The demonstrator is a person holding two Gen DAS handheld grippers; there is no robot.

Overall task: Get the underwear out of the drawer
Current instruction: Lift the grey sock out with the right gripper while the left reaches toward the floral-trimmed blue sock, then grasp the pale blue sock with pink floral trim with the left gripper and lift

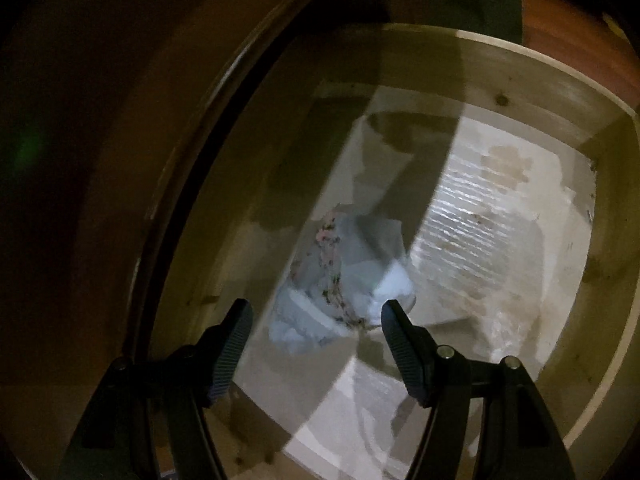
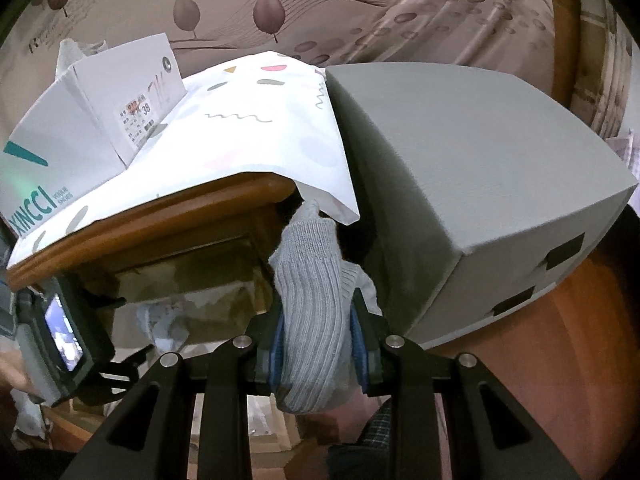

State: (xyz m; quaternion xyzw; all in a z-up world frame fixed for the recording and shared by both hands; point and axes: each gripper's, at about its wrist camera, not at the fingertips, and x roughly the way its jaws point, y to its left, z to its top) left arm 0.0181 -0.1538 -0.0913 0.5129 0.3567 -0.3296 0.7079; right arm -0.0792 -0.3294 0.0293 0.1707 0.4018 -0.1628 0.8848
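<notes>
A crumpled pale blue piece of underwear [image 1: 348, 264] with a floral trim lies on the floor of the open wooden drawer [image 1: 520, 92]. My left gripper [image 1: 316, 306] hangs open just above it, one finger on each side, and neither pad touches the cloth. In the right wrist view, my right gripper [image 2: 318, 320] is shut on a grey ribbed knitted sock [image 2: 308, 264], which sticks up between the pads. The same underwear [image 2: 164, 320] shows dimly inside the drawer [image 2: 192, 276], behind the left gripper's camera body [image 2: 60, 344].
A wrinkled pale liner [image 1: 480, 220] covers the drawer floor. The dark cabinet front [image 1: 160, 200] overhangs the drawer's left side. On the cabinet top [image 2: 160, 216] lie a patterned white cloth [image 2: 248, 128] and a white shoebox [image 2: 100, 120]. A large grey box [image 2: 460, 152] stands to the right.
</notes>
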